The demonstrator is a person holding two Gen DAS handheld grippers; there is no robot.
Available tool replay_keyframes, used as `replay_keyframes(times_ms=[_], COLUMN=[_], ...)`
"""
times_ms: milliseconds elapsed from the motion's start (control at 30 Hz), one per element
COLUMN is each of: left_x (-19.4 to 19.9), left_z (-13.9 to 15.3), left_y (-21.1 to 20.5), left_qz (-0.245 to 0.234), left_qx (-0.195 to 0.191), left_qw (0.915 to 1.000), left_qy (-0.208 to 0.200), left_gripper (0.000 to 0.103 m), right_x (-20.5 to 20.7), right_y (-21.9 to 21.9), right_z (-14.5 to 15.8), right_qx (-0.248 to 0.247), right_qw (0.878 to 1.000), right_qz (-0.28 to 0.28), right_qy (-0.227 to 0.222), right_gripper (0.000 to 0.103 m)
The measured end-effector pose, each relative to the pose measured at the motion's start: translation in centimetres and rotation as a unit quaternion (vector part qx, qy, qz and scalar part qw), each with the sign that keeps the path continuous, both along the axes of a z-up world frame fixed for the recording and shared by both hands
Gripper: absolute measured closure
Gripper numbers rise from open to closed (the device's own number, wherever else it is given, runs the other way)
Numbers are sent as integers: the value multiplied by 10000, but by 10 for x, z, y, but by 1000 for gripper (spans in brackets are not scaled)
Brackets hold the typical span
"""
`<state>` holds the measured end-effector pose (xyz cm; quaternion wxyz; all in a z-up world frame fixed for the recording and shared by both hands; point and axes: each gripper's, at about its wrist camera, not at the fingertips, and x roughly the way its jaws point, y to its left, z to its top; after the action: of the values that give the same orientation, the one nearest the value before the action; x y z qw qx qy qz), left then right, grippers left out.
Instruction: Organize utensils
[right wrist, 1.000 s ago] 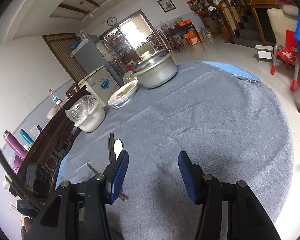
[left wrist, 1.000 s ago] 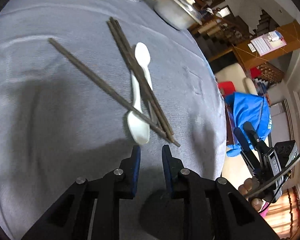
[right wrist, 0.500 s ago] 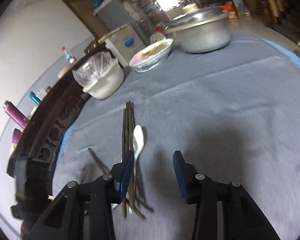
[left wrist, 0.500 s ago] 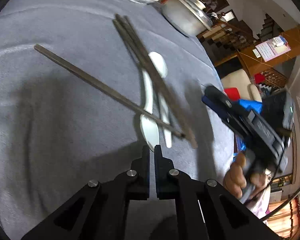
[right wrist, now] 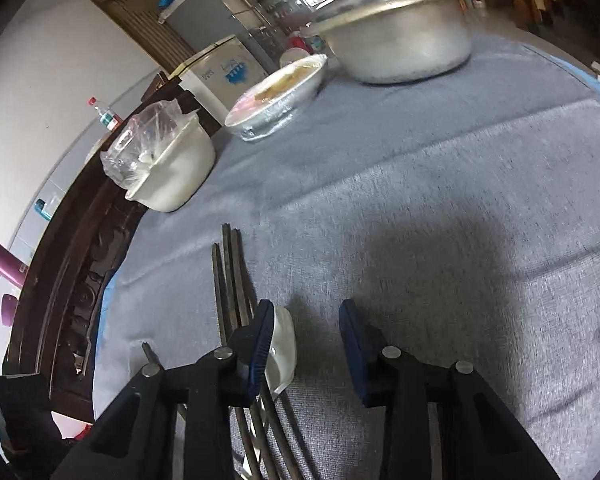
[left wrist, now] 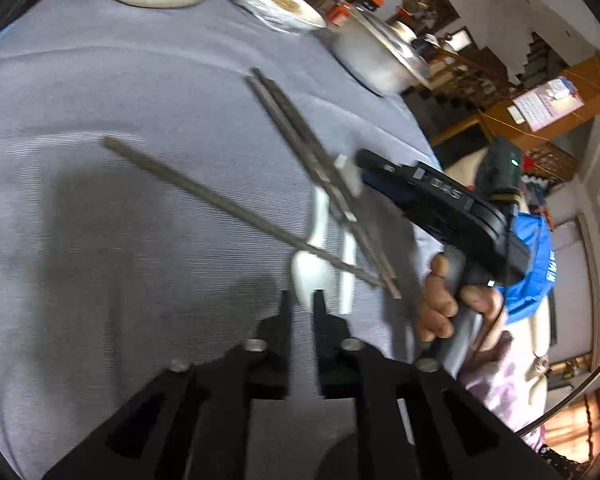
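On the grey tablecloth (left wrist: 100,240) lie two white spoons under several dark chopsticks. One chopstick (left wrist: 220,204) lies across the others; a pair (left wrist: 292,128) runs away from me. My left gripper (left wrist: 302,304) has narrow, opening jaws, and the near spoon's bowl (left wrist: 308,272) sits right at its tips, not pinched. My right gripper (right wrist: 306,340) hangs low over the pile, jaws closing. The other spoon's bowl (right wrist: 284,340) lies just inside its left finger (right wrist: 262,340), untouched. The chopsticks (right wrist: 230,280) pass under that finger.
At the far side of the table stand a lidded metal pot (right wrist: 400,40), a film-covered bowl (right wrist: 276,100) and a white bowl with a plastic bag (right wrist: 172,168). Dark wooden furniture (right wrist: 80,272) borders the left. A hand (left wrist: 440,308) holds the right gripper at the table's edge.
The right gripper swung in and down over the chopsticks and spoon, its jaws narrowing. The left gripper shut fully, then parted a little, now at the near spoon's bowl.
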<state>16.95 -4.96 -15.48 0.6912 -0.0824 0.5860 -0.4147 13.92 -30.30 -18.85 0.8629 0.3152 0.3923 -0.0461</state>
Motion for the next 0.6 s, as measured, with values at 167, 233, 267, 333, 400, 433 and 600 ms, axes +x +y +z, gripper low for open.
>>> replay_keyframes(times_ms=[167, 233, 267, 333, 400, 433, 600], left_x=[-3, 2, 4, 7, 8, 8, 6], left_z=[-11, -13, -17, -21, -19, -17, -5], left_y=[-23, -26, -27, -25, -20, -17, 8], left_qz=[-100, -40, -33, 34, 119, 172, 294], left_qx=[61, 68, 136, 102, 139, 168, 256], left_qw=[9999, 9999, 9998, 9997, 9997, 9997, 9991], left_qy=[93, 93, 149, 213, 131, 51, -147], left_gripper=[66, 78, 97, 99, 101, 101, 101], right_x=[13, 12, 10, 2, -10, -18, -66], right_y=[11, 17, 18, 20, 20, 19, 15], right_z=[-3, -3, -3, -1, 6, 10, 38], right_qx=[-54, -257, -291, -345, -444, -470, -886], right_qw=[9989, 9981, 9981, 9983, 9982, 9983, 9935], right_qz=[456, 546, 537, 476, 373, 273, -257], right_qy=[127, 120, 92, -5, -149, -232, -673], right_gripper=[94, 98, 99, 99, 99, 99, 99])
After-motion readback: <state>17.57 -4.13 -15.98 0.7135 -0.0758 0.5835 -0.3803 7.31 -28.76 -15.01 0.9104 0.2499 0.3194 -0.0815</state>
